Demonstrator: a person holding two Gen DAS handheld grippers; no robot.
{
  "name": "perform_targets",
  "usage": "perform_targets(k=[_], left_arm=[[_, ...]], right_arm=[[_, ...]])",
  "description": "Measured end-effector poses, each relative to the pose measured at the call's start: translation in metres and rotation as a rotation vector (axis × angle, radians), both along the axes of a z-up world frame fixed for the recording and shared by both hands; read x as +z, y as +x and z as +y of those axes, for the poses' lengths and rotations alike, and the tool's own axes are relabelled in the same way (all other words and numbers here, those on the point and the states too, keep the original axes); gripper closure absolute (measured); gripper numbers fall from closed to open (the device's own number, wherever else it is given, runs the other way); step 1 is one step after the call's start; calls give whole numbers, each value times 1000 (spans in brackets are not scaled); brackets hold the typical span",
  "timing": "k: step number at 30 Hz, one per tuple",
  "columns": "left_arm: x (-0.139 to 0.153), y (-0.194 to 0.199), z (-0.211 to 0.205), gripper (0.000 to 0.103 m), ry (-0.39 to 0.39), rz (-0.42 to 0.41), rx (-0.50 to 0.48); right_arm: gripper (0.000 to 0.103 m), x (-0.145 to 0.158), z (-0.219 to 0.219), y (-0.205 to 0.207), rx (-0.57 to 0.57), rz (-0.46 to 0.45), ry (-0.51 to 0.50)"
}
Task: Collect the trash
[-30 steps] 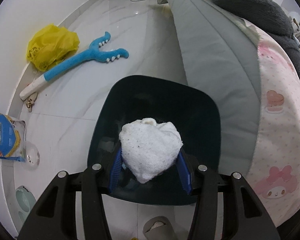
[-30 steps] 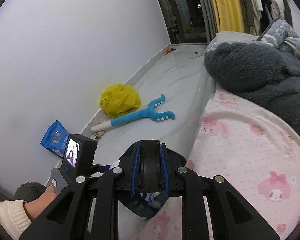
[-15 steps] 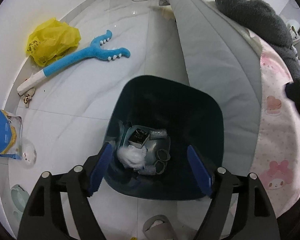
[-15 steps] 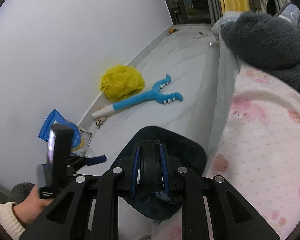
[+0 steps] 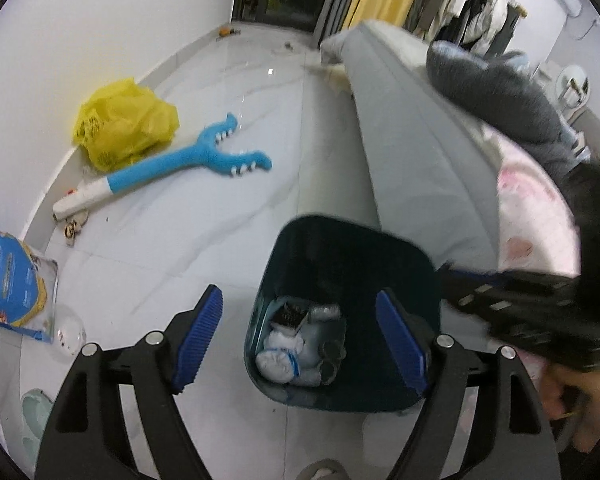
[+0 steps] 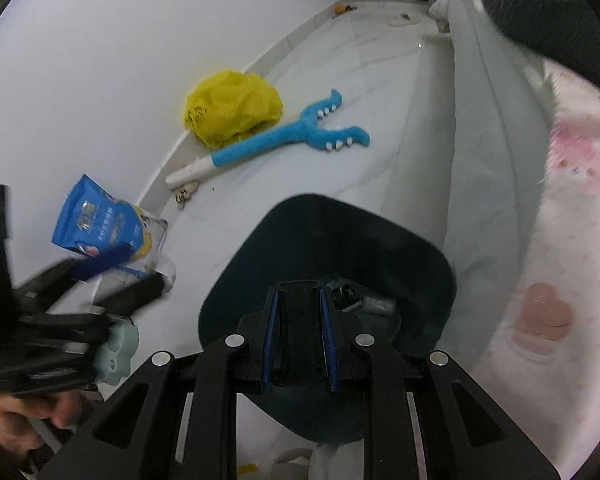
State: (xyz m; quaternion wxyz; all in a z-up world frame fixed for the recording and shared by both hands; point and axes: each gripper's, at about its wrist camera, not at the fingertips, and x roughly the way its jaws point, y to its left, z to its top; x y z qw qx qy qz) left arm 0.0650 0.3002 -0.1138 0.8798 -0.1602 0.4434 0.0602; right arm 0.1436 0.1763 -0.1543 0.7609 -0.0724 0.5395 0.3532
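With the left gripper [image 5: 300, 336] wide open and empty over the dark bin [image 5: 350, 240] low in frame, and the right gripper [image 6: 299, 320] clamped on a black flat thing [image 6: 300, 312], I'd centre that over the opening before letting go.

Hardly any lettering can be read. The blue snack bag [image 5: 8, 284] lying on the floor by the wall carries a dark band with pale printed characters, but they are too small and blurred to make out. The yellow plastic bag [image 5: 124, 128] farther along the wall shows a dark printed mark near its lower edge, also illegible.
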Motion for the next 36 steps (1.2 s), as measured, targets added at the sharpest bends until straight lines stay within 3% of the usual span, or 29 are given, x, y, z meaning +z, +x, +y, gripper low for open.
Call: perform_targets(k=[12,19,21,23,29,36], left_arm=[[41,-16,5,17,75,-134,-11],[55,-26,5,15,89,-190,-1],[62,-30,8,15,90,-220,29],[69,-33,9,15,90,-249,40],[93,-39,-6,9,141,-327,32],[108,-45,-28,6,193,-356,36]], right_arm=[[81,-46,17,-2,17,79,-88],[80,-53,23,-4,36,88,-115],[71,-51,22,-5,36,89,-117],[55,-51,22,-6,37,84,-120],[50,-43,15,-8,36,55,-127],[34,2,-8,-9,-6,-56,-34]])
